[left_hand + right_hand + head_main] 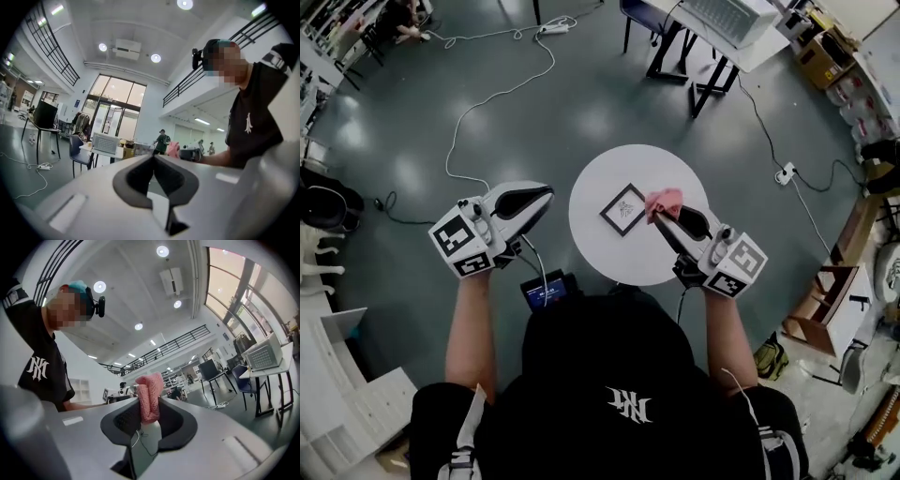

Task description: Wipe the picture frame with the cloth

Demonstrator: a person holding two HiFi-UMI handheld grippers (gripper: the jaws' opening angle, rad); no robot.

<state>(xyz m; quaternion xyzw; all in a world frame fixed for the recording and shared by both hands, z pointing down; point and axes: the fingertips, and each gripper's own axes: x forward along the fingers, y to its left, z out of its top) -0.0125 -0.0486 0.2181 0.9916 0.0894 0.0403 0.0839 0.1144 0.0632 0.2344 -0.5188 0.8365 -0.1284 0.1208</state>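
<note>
A small black picture frame (623, 209) with a white mat lies flat on the round white table (609, 258). The pink cloth (665, 202) hangs bunched just right of the frame, over the table, pinched in my right gripper (660, 218). In the right gripper view the pink cloth (150, 397) stands up between the shut jaws of my right gripper (149, 414). My left gripper (546, 196) is held left of the table, off its edge, with nothing in it. In the left gripper view my left gripper (153, 158) has its jaws closed together.
A phone-like device (546, 292) glows near the table's front left edge. White cables (492, 94) trail over the grey floor. A black-legged desk (712, 37) stands behind the table. Shelves and boxes (839, 281) crowd the right side.
</note>
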